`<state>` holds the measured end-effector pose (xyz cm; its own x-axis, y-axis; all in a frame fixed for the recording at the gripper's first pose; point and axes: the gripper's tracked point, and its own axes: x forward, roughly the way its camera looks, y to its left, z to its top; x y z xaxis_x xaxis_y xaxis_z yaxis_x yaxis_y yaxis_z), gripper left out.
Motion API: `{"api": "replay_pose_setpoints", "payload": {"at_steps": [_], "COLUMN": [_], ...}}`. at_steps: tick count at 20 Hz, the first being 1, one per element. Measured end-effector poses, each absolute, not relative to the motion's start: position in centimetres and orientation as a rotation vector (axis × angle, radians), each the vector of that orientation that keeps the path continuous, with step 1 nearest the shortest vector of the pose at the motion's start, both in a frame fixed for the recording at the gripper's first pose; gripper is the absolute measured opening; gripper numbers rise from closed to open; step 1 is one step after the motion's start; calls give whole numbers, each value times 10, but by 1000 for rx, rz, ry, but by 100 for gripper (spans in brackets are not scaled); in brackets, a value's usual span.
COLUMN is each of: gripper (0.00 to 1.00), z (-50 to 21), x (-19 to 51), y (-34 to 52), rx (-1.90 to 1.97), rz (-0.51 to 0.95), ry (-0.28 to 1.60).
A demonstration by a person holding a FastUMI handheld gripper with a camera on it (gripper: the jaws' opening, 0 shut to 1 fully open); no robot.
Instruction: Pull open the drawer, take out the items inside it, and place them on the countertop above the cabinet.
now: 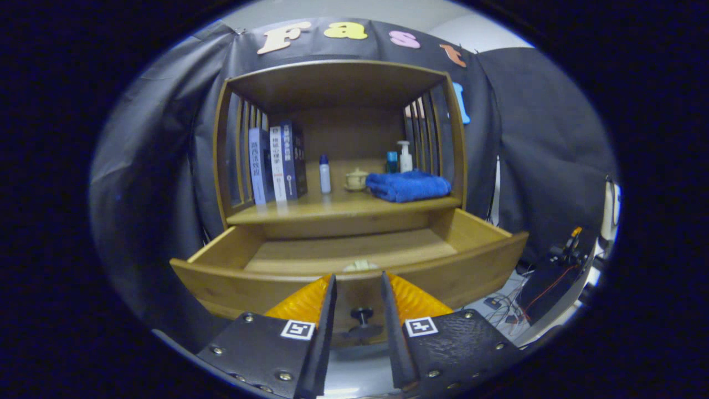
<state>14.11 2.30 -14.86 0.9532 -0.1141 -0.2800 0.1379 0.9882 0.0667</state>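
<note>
The wooden drawer (476, 260) stands pulled out from the cabinet, its front panel just ahead of my fingers. Its dark round knob (362, 317) sits in the gap between my two fingers, touched by neither. My gripper (358, 277) is open, fingertips level with the top edge of the drawer front. Inside the drawer, just behind the front panel, the top of a small pale item (360, 266) peeks over the edge; most of it is hidden. The countertop (332, 209) above the drawer is a wooden shelf.
On the countertop stand several books (277, 163) at the left, a small white bottle (325, 174), a little cream pot (355, 180), a folded blue towel (409, 185), and two bottles (400, 158) behind it. Cables and equipment (554, 277) lie to the drawer's right.
</note>
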Motion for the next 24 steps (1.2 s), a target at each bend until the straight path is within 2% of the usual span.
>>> {"api": "replay_pose_setpoints", "payload": {"at_steps": [6, 7, 11, 17, 24], "gripper": [45, 52, 54, 54, 54], "z": [-117, -121, -133, -196, -260], "x": [190, 198, 231, 243, 247], "y": [8, 6, 9, 6, 16], "rx": [127, 141, 138, 101, 54], "rz": [-235, -252, -256, -264, -197], "ry": [365, 406, 539, 828, 1007]}}
